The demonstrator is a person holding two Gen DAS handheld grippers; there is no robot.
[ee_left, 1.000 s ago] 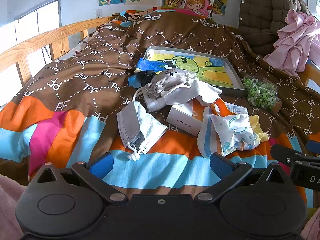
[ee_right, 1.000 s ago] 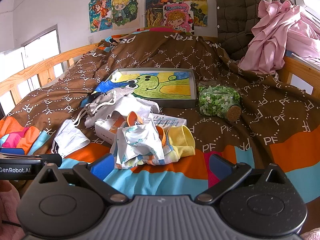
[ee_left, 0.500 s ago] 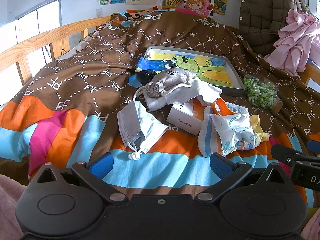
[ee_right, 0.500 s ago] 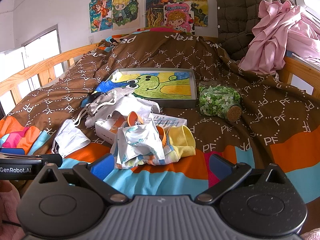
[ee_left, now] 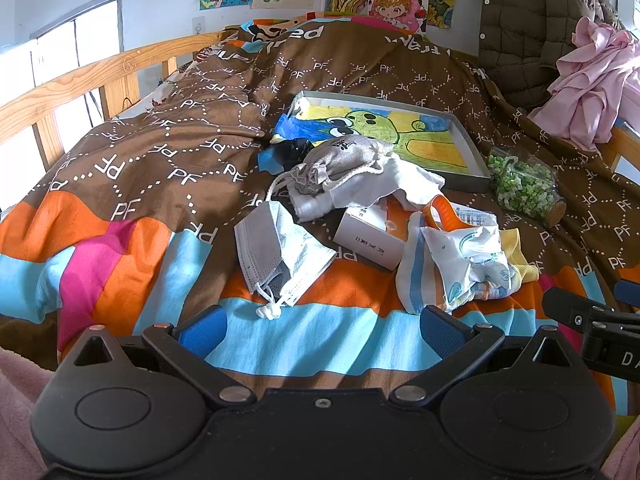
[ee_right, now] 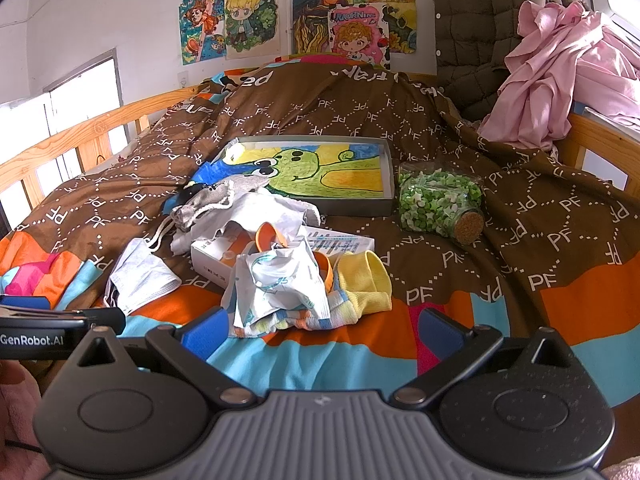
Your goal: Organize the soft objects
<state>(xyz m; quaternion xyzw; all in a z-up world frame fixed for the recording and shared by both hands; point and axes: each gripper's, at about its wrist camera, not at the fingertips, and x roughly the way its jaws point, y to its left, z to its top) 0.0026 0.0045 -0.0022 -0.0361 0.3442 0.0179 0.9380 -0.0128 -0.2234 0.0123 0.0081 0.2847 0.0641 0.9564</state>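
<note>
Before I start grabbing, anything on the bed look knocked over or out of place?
The cork-stoppered glass jar of green pieces lies on its side on the brown quilt, right of the framed cartoon picture; nothing spilled. The white box sits half-buried under crumpled cloths. Both grippers are open.

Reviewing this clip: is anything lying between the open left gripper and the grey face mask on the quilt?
Nothing visible does. The left gripper is open and holds nothing, and only bare striped quilt lies between its fingertips and the grey face mask. The white box sits to the mask's right, off that line.
</note>
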